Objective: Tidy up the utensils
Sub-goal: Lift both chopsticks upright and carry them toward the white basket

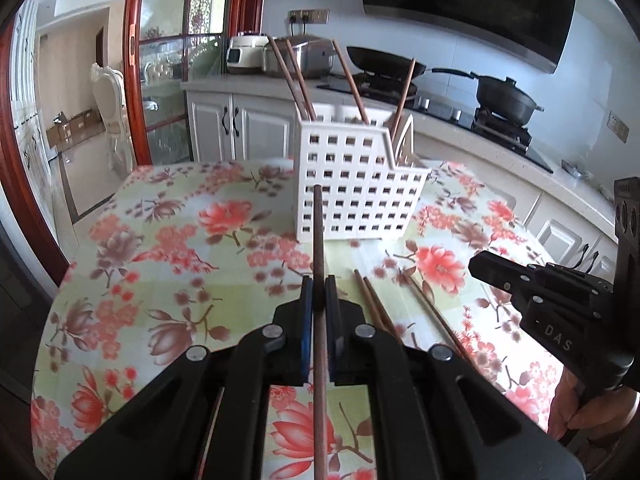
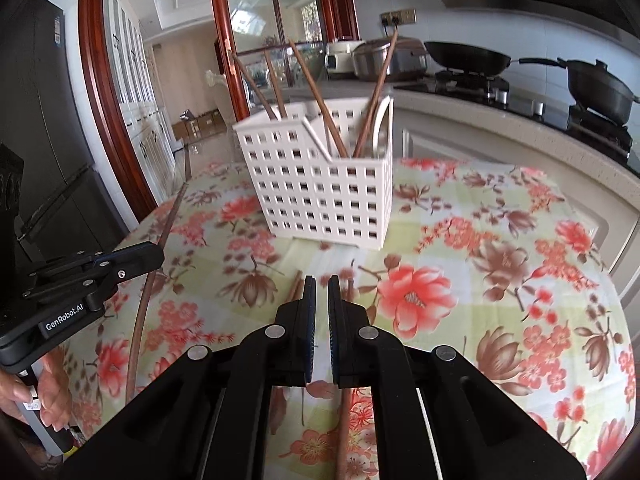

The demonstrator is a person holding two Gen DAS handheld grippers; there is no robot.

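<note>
Left gripper (image 1: 319, 292): matte black plastic, blue pads on finger insides, round silver pivot screws, "GenRobot.AI" label on side. Right gripper (image 2: 321, 292): same black build, blue pads, silver screws, "DAS" lettering on body.

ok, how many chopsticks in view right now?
8. Four stand in the white holder. One is clamped in the left gripper. Three lie on the tablecloth. The grippers may hide more.
</note>
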